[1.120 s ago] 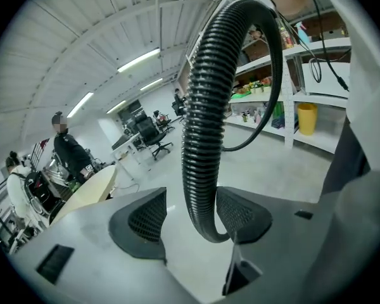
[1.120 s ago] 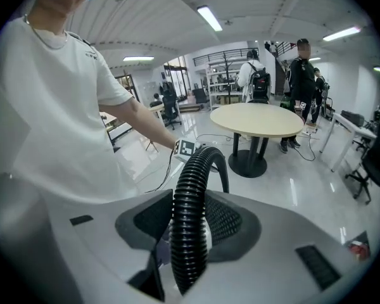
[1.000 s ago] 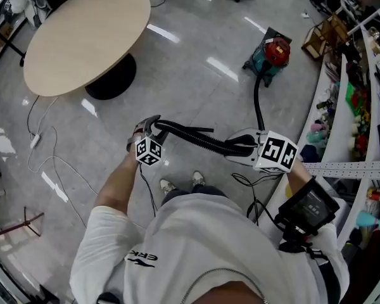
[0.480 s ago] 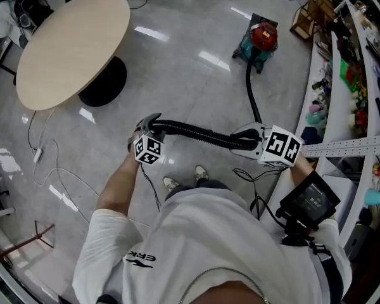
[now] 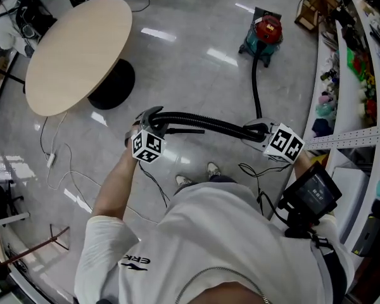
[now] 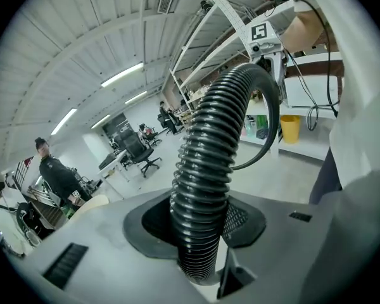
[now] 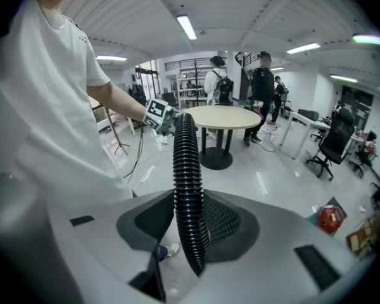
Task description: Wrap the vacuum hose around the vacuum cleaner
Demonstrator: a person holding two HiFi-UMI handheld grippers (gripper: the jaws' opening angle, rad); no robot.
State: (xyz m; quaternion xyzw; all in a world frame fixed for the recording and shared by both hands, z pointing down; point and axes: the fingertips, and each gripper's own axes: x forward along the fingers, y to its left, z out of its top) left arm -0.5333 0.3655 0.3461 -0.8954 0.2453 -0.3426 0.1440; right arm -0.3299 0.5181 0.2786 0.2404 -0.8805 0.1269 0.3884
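A red-and-teal vacuum cleaner (image 5: 268, 33) stands on the floor at the far right. Its black ribbed hose (image 5: 202, 124) runs from it down to my right gripper (image 5: 256, 130), then across to my left gripper (image 5: 153, 118). In the left gripper view the hose (image 6: 209, 151) passes up between the jaws of the left gripper (image 6: 202, 223), which have just been closing and now press on it. The right gripper (image 7: 190, 227) is shut on the hose (image 7: 187, 170) too, and its jaws have tightened slightly. A thin black tube (image 5: 185, 132) juts from the hose near the left gripper.
A round wooden table (image 5: 76, 49) on a black foot stands at the left. Loose cables (image 5: 57, 163) trail over the grey floor. Crowded shelves (image 5: 358, 56) line the right side. People (image 7: 263, 87) stand beyond the table, with office chairs (image 7: 335, 141) nearby.
My left gripper has lifted with the hose in it. The right gripper has shifted sideways and slightly down. The hose between them now arches more level.
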